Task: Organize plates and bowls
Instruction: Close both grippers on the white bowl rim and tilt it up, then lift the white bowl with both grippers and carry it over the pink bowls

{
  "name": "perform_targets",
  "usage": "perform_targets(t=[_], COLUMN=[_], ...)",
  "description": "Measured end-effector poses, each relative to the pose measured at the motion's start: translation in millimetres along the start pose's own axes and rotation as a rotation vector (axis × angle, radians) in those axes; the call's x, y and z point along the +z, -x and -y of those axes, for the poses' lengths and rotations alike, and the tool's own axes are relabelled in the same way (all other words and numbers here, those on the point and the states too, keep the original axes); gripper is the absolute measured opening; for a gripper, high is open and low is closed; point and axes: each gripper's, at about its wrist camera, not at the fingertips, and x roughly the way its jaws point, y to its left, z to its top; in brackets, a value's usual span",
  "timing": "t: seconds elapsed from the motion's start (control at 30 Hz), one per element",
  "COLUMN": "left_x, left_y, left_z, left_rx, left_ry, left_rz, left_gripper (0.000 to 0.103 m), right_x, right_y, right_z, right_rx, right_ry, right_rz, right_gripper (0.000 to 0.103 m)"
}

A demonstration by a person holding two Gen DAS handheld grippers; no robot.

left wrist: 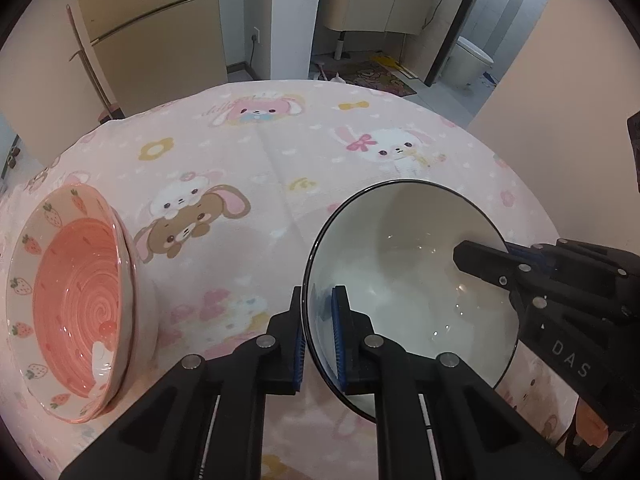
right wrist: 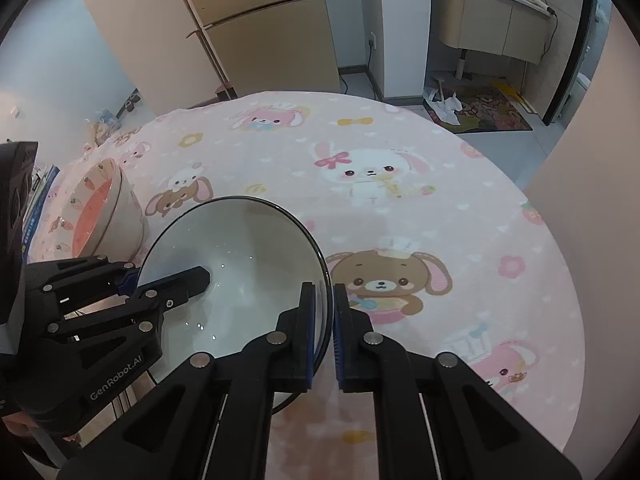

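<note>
At the bottom of the left wrist view, the left gripper (left wrist: 320, 332) is clamped on the near rim of a white bowl with a thin black edge (left wrist: 408, 272), one blue-padded finger outside the wall and one inside. In the right wrist view the right gripper (right wrist: 324, 328) pinches the same white bowl (right wrist: 240, 264) at its right rim, likewise with the wall between its pads. Each gripper shows in the other's camera: the right one enters from the right edge of the left view with "DAS" on its body, the left one enters from the left edge of the right view marked "GenRobot.AI". The bowl sits low centre in both views, over a round desk under a pink tablecloth printed with rabbits and bears (right wrist: 400, 184). Left of it, apart from it, stands a stack of pink bowls with strawberry and carrot rims (left wrist: 76, 304), tilted in the lens. Beyond the desk's far edge are a beige refrigerator (right wrist: 260, 20), a curved vanity cabinet (right wrist: 492, 24) at upper right, and a patterned floor mat (right wrist: 480, 114).
</note>
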Motion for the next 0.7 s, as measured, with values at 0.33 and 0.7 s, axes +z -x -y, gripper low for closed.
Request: perform_targets(t=[0.33,0.7], left_x=[-10.8,-25.6], left_y=[44.1,99.9], left_z=[13.0,-0.2], left_rx=[0.039,0.063], left_ry=[-0.026,-0.006], left_rz=[0.155,0.286], left_gripper=[0.011,0.011], right_x=[-1.3,-3.6], right_y=[34.5,78.2], right_z=[-4.1,-34.3], right_rx=[-0.013,0.002], right_ry=[-0.018,0.021], right_rz=[0.106,0.224], right_gripper=[0.009,0.008])
